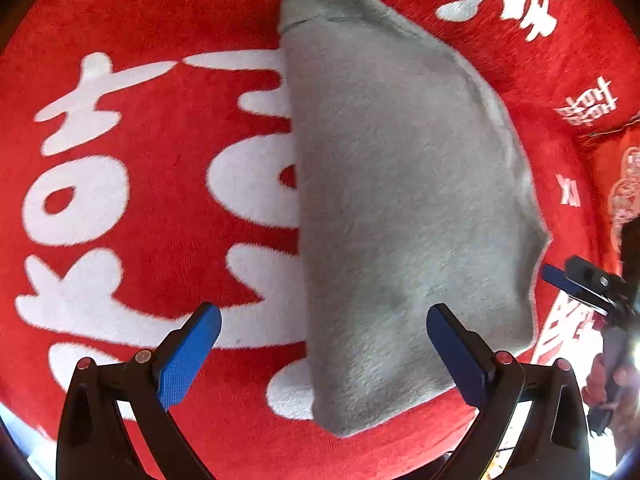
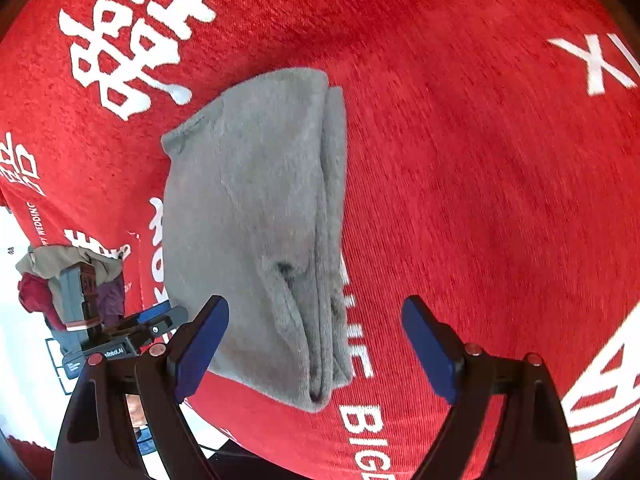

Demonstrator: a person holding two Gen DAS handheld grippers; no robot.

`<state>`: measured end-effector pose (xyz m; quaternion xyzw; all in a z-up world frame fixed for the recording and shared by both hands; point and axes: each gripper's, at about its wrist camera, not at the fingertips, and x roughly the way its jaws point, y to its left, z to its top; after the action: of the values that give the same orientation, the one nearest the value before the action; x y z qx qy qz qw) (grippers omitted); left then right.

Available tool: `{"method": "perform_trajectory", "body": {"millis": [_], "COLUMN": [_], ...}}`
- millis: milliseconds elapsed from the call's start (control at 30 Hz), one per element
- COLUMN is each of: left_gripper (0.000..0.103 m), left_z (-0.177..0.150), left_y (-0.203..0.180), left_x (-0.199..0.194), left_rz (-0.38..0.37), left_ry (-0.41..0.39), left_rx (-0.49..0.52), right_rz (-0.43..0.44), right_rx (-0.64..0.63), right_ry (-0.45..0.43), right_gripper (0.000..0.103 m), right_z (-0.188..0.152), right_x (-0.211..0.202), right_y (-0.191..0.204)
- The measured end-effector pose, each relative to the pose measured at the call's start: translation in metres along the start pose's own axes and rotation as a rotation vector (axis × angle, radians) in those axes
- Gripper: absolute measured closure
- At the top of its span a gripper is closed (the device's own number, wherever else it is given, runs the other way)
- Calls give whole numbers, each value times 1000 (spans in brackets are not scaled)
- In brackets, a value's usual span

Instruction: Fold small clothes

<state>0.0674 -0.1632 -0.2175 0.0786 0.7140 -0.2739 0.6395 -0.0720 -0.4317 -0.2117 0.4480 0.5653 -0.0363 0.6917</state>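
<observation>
A small grey fleece garment (image 1: 400, 184) lies folded into a long narrow stack on a red cloth with white characters (image 1: 168, 128). My left gripper (image 1: 324, 316) is open and empty, hovering over the garment's near end. In the right wrist view the same grey garment (image 2: 256, 220) shows layered fold edges along its right side. My right gripper (image 2: 316, 312) is open and empty, just above the garment's near end. The right gripper also shows at the right edge of the left wrist view (image 1: 576, 284).
The red cloth (image 2: 480, 184) covers the whole work surface. A pile of other clothes (image 2: 60, 280) sits off the cloth's left edge on a white floor (image 2: 16, 320). The other gripper's body (image 2: 120, 340) is low at the left in the right wrist view.
</observation>
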Motion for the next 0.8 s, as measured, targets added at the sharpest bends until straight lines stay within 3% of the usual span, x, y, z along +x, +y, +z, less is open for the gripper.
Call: {"method": "perform_trajectory", "body": {"millis": [200,300,500,533,567,600,700,800], "left_gripper": [0,0,0,0,0,0,0,0], "left_z": [17,23,30,31,30,27,24,24], "left_y": [3,2,3,2,0,-8,-18,-25], "left_x": [2,9,14,15,16,19,18,24], "left_rz": [-123,-123,-140,-143,-143,-140,-126,-112], "left_ry": [-7,-8,0,3,4,1,-12,-6], "left_rx": [20,33,39,40,45,52,96,120], "right_rz": [106,164,186,199,203,195,181,128], "right_rx": [55,106,124,130,140,151,61,53], "right_ry": [-25,-24,-23,-26,-22,-6,-42,-59], "right_gripper": [12,12,15,30,71,96,95,95], "right_z": [35,57,79,82,85,87,86,84], "right_x": [5,17,28,29,31,34,22,18], "right_y": [-13,-23,-26,-26,-26,-26,-12,-19]}}
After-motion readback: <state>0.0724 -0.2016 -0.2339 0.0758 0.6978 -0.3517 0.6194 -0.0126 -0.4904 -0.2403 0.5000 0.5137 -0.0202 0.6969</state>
